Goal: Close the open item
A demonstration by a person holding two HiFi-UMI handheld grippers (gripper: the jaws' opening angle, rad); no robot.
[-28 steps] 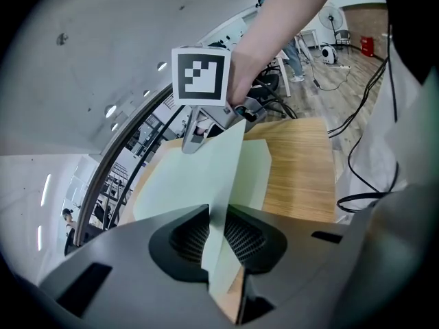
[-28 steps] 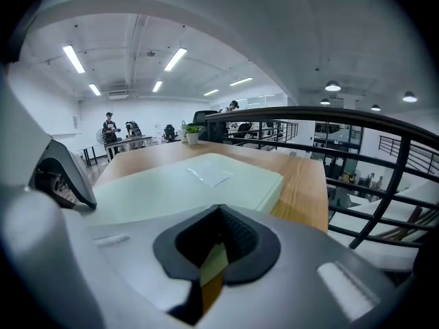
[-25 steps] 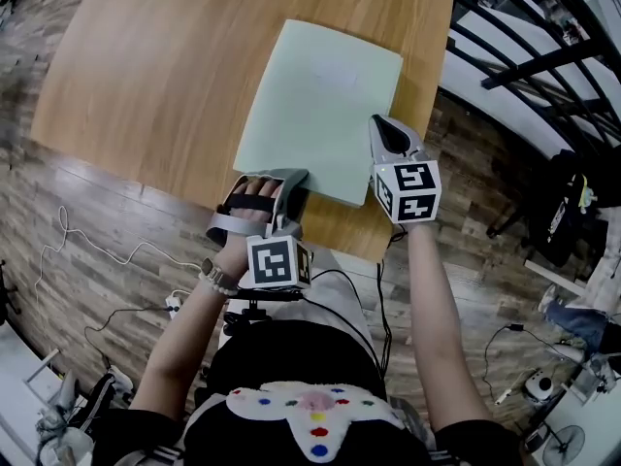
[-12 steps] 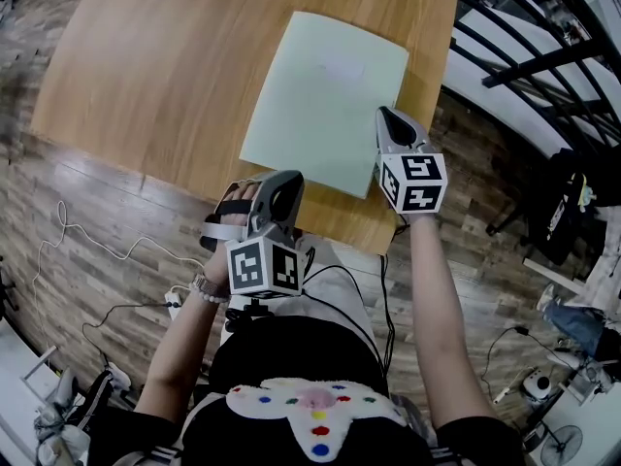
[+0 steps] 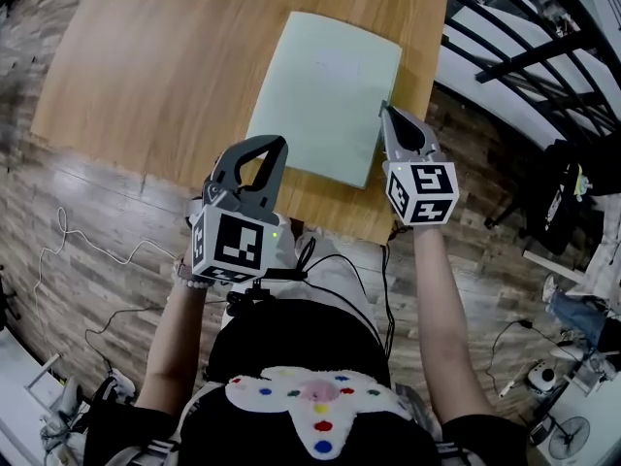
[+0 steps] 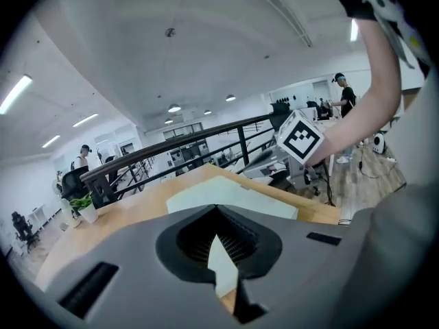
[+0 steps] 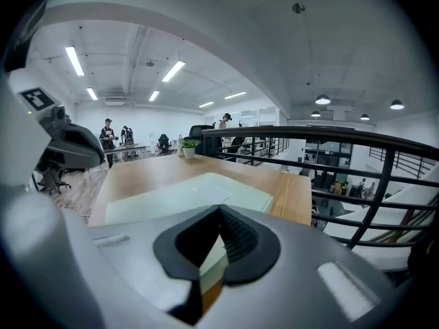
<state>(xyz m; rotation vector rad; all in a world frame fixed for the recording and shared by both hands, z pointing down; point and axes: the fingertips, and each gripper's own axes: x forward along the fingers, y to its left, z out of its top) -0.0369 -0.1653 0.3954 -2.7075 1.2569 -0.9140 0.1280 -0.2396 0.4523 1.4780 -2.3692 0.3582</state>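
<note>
The left gripper (image 5: 264, 144) is hanging clenched and empty. Its jaws have just been closing and are now meeting tip to tip with nothing between them. It is pointing forward and a little downward. The table (image 5: 146, 76) edge is lying just ahead of it and below.

The book (image 5: 325, 95) is lying flat on the table, ahead of the left gripper and off to that gripper's right. It is showing one plain pale-green cover, so it is looking already closed. No leaf is standing up in any view.

Judging by its look, it is a thin, light thing. The cover is probably bending a little when lifted by one corner, and its smooth face is likely offering little for the pads to bite on. A pinch on the free edge of the cover, near a corner overhanging nothing, is seeming the better hold. A flat press from above is seeming safer than a squeeze for keeping it shut. Which side is the spine, I cannot tell.

The right gripper (image 5: 385, 108) is also clenched on nothing, jaws together. Its tips are hovering just beside the book's near right edge and slightly above it, not touching.
</note>
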